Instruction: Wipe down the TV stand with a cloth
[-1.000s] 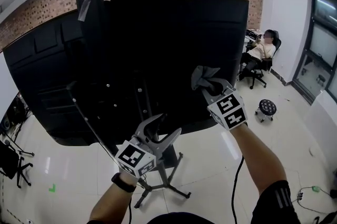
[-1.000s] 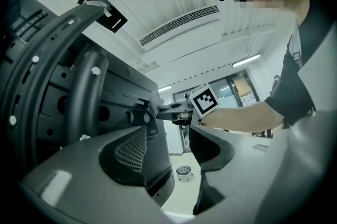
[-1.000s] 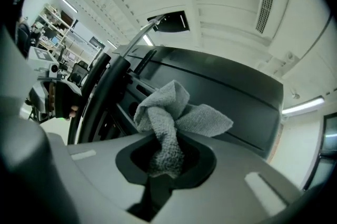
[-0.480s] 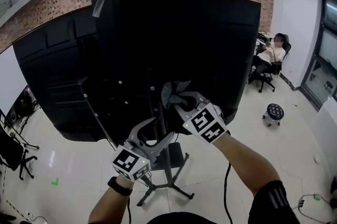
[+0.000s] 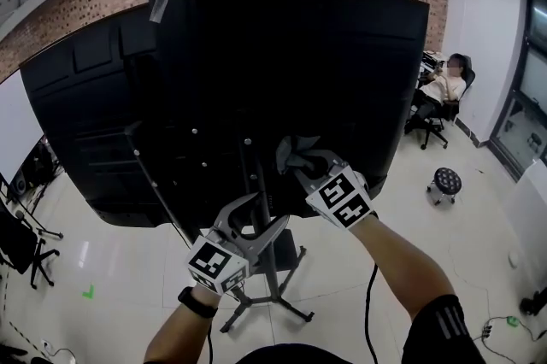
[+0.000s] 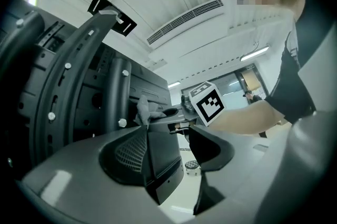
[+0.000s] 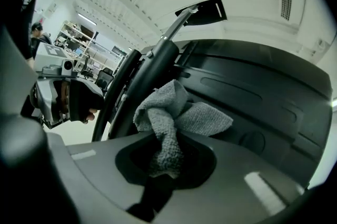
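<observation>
The right gripper [image 5: 301,163] pinched the grey cloth [image 5: 294,150] in its jaws beside the TV stand [image 5: 250,170], ready to rub it. The left gripper [image 5: 261,217] hung lower, jaws wide and empty.

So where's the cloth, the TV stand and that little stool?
cloth [image 7: 167,112], right gripper view, its bunched middle.
TV stand [image 5: 291,309], head view, a floor leg.
stool [image 5: 446,181], head view, its seat top.

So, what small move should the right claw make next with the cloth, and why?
Probably ease the right claw toward the stand's black pole until the grey cloth presses on it. The claw is shut on the cloth, which sits just beside the pole; contact is unclear. The left claw is open and empty.
</observation>
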A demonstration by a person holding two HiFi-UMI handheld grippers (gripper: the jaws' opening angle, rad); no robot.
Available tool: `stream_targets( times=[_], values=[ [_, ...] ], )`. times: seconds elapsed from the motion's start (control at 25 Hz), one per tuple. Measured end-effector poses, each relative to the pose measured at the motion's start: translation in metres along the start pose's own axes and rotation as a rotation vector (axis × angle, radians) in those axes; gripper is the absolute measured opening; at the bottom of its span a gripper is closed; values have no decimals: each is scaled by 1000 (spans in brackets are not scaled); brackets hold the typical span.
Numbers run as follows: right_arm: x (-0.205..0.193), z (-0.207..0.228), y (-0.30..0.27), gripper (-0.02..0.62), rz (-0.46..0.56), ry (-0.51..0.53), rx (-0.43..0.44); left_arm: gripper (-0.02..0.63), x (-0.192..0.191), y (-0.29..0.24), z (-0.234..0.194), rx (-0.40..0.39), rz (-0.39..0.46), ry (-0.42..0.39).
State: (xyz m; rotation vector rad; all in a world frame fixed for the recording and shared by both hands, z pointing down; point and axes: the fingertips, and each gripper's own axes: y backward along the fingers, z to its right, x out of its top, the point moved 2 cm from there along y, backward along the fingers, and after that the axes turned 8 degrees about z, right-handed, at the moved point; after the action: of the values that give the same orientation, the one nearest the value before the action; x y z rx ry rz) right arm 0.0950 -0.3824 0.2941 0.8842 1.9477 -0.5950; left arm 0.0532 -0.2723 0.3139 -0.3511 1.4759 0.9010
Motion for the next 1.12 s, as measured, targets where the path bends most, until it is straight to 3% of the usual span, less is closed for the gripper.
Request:
stream_targets(
  times=[0.36,0.72,0.88,1.12],
  values=[
    [-37,49,46,31,-58,-20,-107,273,-8,-40,26,-74,11,18],
    [-61,79,80,31,-93,-53,-195,273,-12,-60,41,-96,12,35],
    [-46,69,87,31,-31,-52,-193,273,-8,-53,43,-90,9,24],
    [10,26,71,31,94,-40,-116,273,11,-19,26,-55,29,-1]
  ],
)
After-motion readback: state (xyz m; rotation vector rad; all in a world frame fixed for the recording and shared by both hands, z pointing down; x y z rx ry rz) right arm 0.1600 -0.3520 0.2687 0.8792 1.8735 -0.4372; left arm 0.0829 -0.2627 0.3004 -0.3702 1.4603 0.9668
